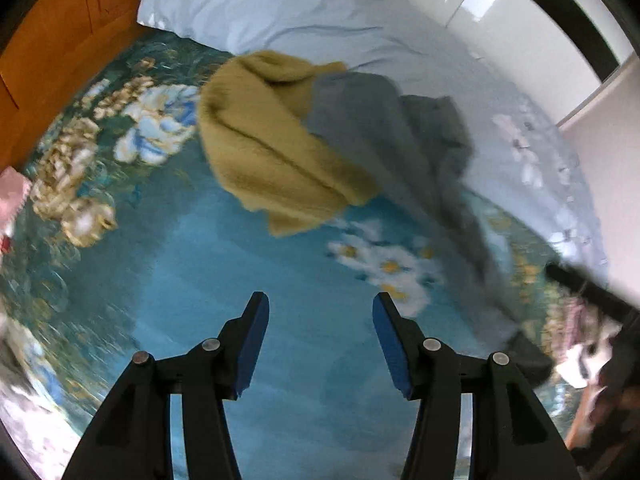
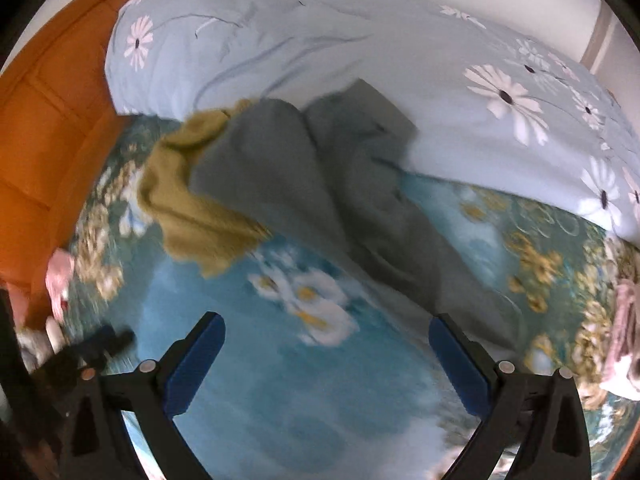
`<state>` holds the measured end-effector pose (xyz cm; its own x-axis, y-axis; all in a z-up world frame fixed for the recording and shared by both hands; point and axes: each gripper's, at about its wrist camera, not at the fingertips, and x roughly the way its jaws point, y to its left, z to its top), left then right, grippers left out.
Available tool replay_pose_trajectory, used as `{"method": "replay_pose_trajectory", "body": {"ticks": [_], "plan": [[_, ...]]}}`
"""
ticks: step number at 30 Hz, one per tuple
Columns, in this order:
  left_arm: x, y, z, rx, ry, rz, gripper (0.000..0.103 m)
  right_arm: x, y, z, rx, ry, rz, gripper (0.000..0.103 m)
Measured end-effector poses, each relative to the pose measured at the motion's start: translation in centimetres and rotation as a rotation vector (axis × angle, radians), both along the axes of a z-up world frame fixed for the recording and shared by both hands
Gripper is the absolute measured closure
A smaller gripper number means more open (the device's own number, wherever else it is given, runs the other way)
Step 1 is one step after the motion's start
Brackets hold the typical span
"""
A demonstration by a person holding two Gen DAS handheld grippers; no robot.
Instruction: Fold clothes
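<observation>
Grey garment (image 1: 400,148) lies rumpled on the bed (image 1: 240,264), overlapping the olive knit (image 1: 264,152) on its left. Left claw (image 1: 320,340) and right claw (image 2: 326,360) both released, empty — the olive knit could be snagged along with it.

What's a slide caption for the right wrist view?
Open right claw above floral bedspread, grey garment and olive sweater ahead.
</observation>
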<state>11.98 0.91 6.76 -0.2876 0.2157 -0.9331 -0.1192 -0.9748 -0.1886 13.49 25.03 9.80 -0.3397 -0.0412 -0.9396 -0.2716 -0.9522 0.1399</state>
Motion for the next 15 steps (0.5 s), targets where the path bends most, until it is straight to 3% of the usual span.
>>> {"method": "replay_pose_trajectory", "body": {"ticks": [4, 7, 15], "plan": [[-1.9, -2.7, -1.7, -0.011, 0.046, -0.017, 0.021, -5.9, -3.2, -0.7, -0.008, -0.024, -0.036, 0.0], [-3.1, -3.8, -3.1, -0.025, 0.05, -0.034, 0.014, -10.5, -5.7, -1.8, 0.021, -0.06, 0.01, 0.0], [-4.8, -5.0, -7.7, 0.008, -0.03, -0.04, 0.012, -21.3, -11.7, -6.9, 0.114, -0.162, 0.186, 0.0]]}}
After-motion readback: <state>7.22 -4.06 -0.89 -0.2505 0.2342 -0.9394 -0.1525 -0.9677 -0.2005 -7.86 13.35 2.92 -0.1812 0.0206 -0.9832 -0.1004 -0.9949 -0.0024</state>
